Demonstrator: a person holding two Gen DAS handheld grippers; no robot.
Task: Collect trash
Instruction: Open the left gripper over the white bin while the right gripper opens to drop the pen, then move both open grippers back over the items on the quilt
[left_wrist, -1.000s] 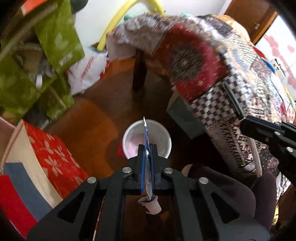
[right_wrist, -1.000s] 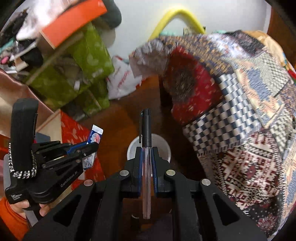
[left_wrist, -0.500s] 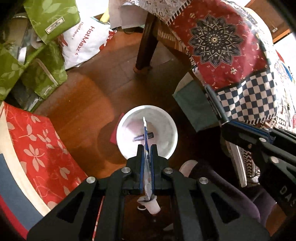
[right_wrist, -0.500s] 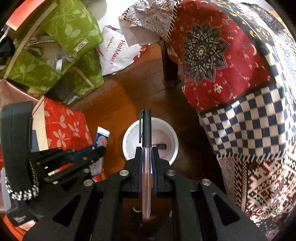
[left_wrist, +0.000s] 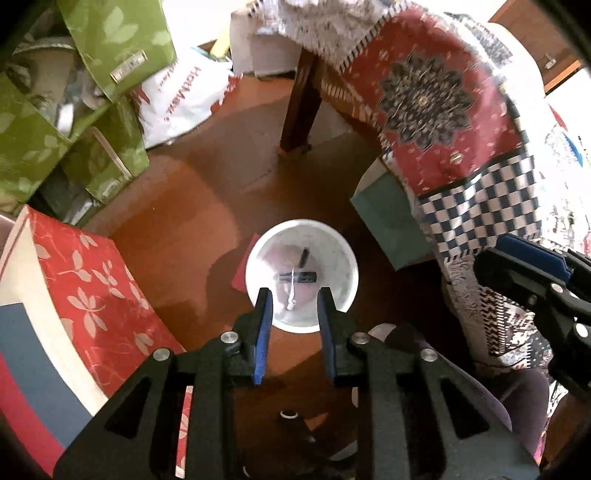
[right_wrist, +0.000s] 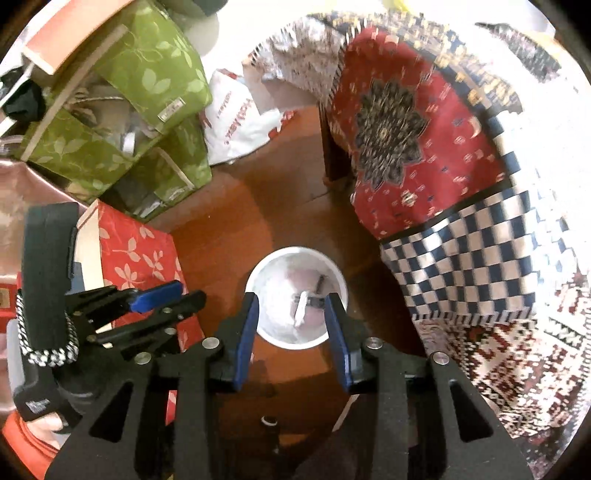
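Observation:
A white round bin (left_wrist: 343, 254) stands on the brown wooden floor, also in the right wrist view (right_wrist: 334, 271). Inside lie a thin white tube (left_wrist: 291, 293), a dark pen (left_wrist: 298, 277) and a small dark cap (left_wrist: 303, 257); the tube (right_wrist: 301, 310) shows in the right wrist view too. My left gripper (left_wrist: 294, 299) is open and empty, right above the bin. My right gripper (right_wrist: 291, 302) is open and empty above the bin too. Each gripper shows in the other's view, the right one (left_wrist: 532, 273) and the left one (right_wrist: 170, 299).
A patchwork cloth (left_wrist: 436, 110) hangs over a table on the right, with a wooden leg (left_wrist: 299, 107) behind the bin. A red floral box (left_wrist: 85, 295) stands on the left. Green bags (left_wrist: 74, 110), a white plastic bag (left_wrist: 184, 99) and a teal box (left_wrist: 388, 218) surround the floor.
Both grippers opened over the bin. The tube dropped from the left gripper and the pen from the right; both now lie in the bin.

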